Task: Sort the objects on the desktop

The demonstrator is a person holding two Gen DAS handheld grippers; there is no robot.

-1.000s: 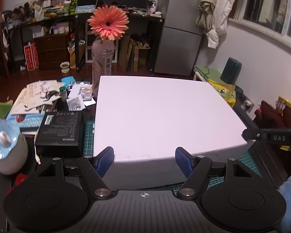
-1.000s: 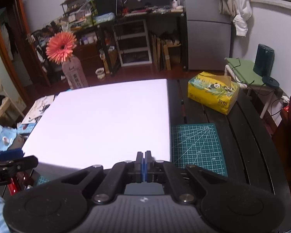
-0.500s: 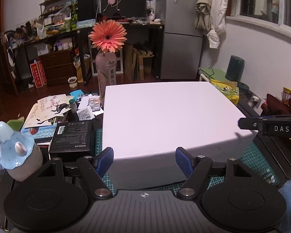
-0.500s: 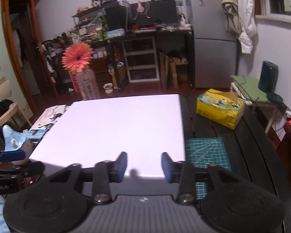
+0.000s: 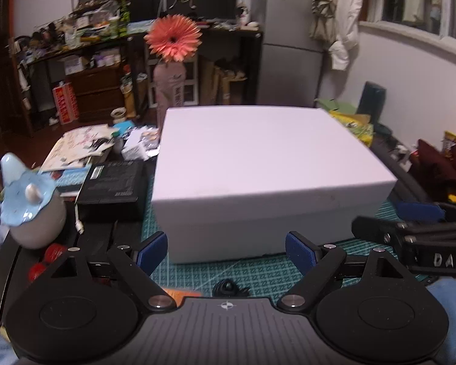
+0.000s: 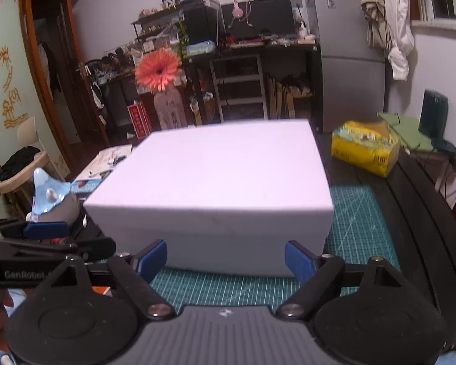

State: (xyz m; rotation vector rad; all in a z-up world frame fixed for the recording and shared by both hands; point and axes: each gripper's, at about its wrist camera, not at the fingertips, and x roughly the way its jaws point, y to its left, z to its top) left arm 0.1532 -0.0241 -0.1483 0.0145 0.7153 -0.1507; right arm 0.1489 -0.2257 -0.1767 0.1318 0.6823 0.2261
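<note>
While empty, both grippers (image 5: 226, 251) (image 6: 226, 258) gape.

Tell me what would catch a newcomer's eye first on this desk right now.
The big white box fills the middle of the green cutting mat, just beyond both open grippers. Behind its far left corner an orange flower stands in a bottle, and a yellow tissue pack lies to the box's right.
</note>
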